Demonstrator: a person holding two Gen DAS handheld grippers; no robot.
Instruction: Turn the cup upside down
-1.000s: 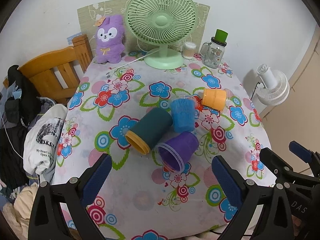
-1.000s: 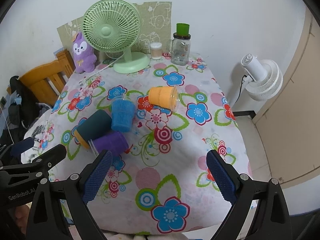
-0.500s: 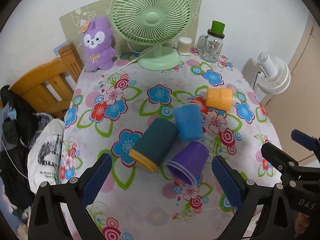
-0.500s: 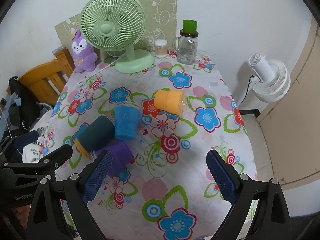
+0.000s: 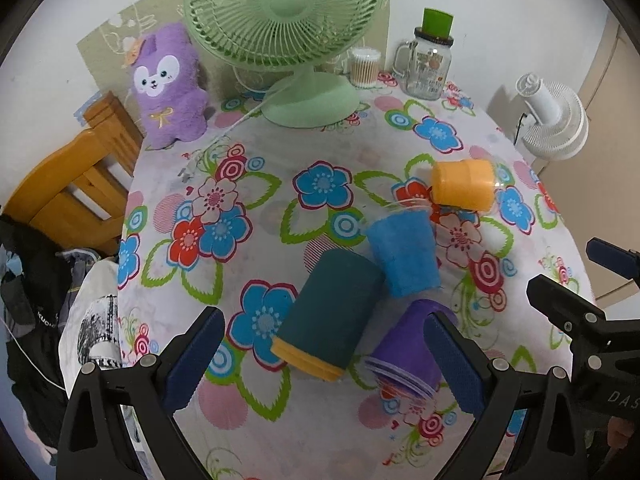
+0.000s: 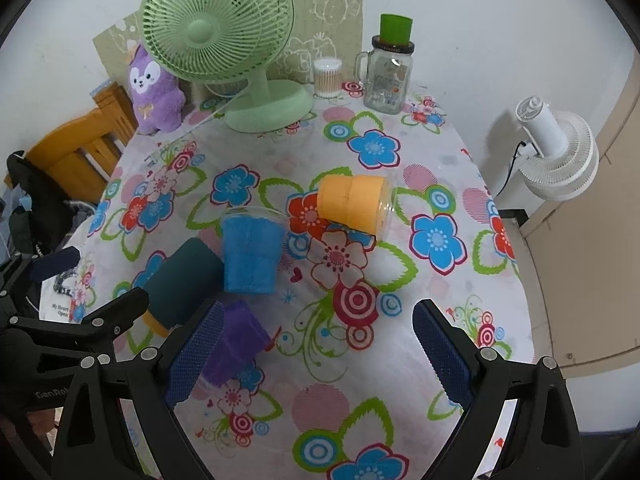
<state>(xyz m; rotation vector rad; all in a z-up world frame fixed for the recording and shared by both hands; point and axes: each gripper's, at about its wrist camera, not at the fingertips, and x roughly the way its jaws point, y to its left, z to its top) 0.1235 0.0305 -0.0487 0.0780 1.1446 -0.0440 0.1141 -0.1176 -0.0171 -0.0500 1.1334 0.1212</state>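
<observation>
Both tongs, left gripper (image 5: 324, 356) & right gripper (image 6: 316, 354), gaped empty; we judged squaring onto the teal cup (image 5: 330, 312) mid-body w/ care best.

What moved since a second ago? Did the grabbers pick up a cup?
No cup was picked up. Both open grippers, left gripper and right gripper, moved forward over the flowered table, closer to the cups. The dark green cup, blue cup, purple cup and orange cup lie unmoved on their sides.
</observation>
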